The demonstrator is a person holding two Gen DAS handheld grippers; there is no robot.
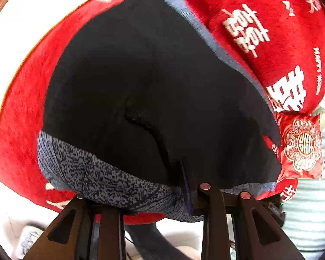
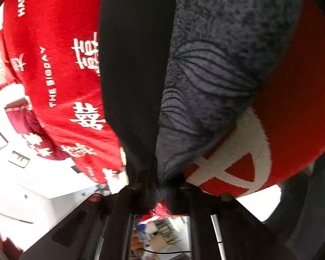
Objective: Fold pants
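The black pants with a blue-grey speckled lining [image 1: 153, 91] lie spread over a plush red blanket printed with white characters [image 1: 277, 43], filling the middle of the left wrist view. Their turned-back speckled band runs from 8 o'clock toward 6 o'clock, right up to the left gripper [image 1: 162, 195]. A bunch of that fabric sits between its dark fingers [image 1: 212, 197], which stand rather apart, so I cannot tell whether it truly grips. At 3 o'clock a small red satin pouch with a gold emblem [image 1: 301, 147] rests just beside the pants' edge.

From the right wrist view, the right gripper [image 2: 157, 186] is closed on the pants [image 2: 136, 65], black cloth and speckled lining [image 2: 216, 54] pinched together between its fingers [image 2: 132, 188] at 6 o'clock (the lining shows a fan of dark curved lines). The cloth rises from there toward 12 o'clock, with the blanket [image 2: 60, 82] on both sides.
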